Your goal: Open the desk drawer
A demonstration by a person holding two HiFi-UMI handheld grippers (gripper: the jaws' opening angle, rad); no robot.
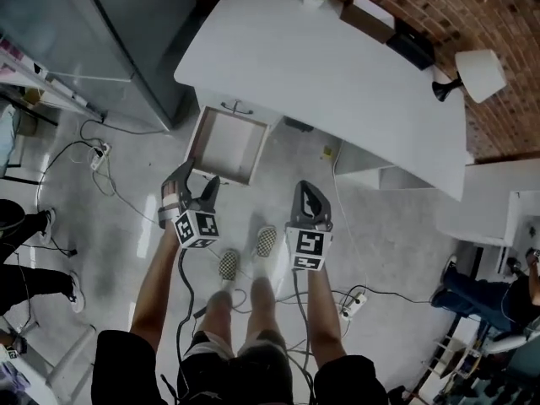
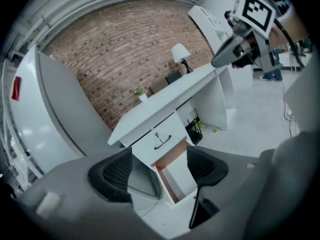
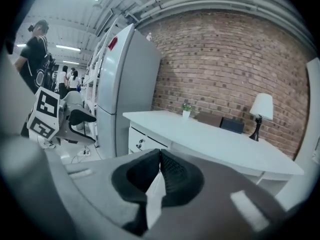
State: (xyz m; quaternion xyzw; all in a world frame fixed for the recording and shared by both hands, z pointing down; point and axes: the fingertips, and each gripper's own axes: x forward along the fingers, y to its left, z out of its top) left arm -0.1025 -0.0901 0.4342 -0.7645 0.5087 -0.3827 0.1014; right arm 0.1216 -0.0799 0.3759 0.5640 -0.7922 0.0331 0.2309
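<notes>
The drawer [image 1: 226, 146], a rectangular box with brown wooden walls and a pale smooth bottom, is seen pulled out under the white tabletop [image 1: 337, 83]. In front of the drawer the left gripper [image 1: 199, 177] is held with fingers spread. The right gripper [image 1: 309, 189], further from the drawer, is held with fingers pressed together.

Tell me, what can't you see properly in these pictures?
- Top drawer, every view: shut, so its inside is hidden.
- Open drawer, right gripper view: hidden behind the right gripper.
- Dark box on the desk, head view: too small to identify.
</notes>
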